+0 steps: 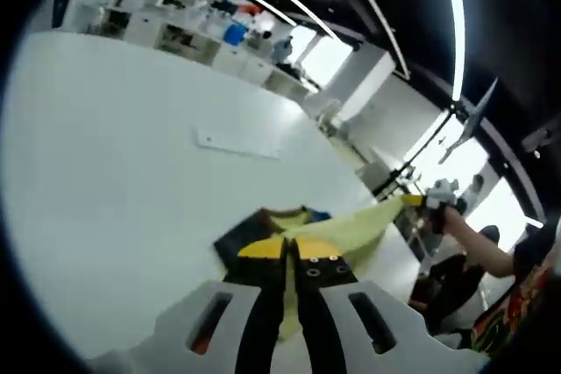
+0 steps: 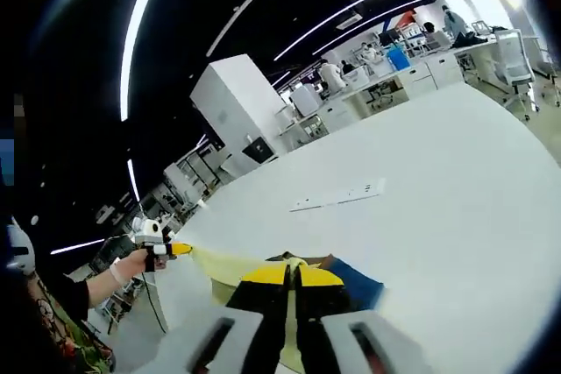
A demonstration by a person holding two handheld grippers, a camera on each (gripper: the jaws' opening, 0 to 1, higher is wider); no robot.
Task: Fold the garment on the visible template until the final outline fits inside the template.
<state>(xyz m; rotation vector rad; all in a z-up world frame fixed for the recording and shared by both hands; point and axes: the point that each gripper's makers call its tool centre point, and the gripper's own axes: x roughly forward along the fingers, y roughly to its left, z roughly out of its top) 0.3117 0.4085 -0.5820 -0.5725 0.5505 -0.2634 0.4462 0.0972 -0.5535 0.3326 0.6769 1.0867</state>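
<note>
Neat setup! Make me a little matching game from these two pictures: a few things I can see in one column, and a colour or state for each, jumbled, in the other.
Things:
1. garment
2. table
3. left gripper
4. white strip on the table

Colour or state:
A. lying flat, away from the garment
B. pale yellow, stretched out between the two grippers
C. plain white, wide and bare
D. yellow-tipped jaws closed on cloth

Pairs: 1-B, 2-C, 3-D, 4-A

The right gripper pinches the same garment too.
</note>
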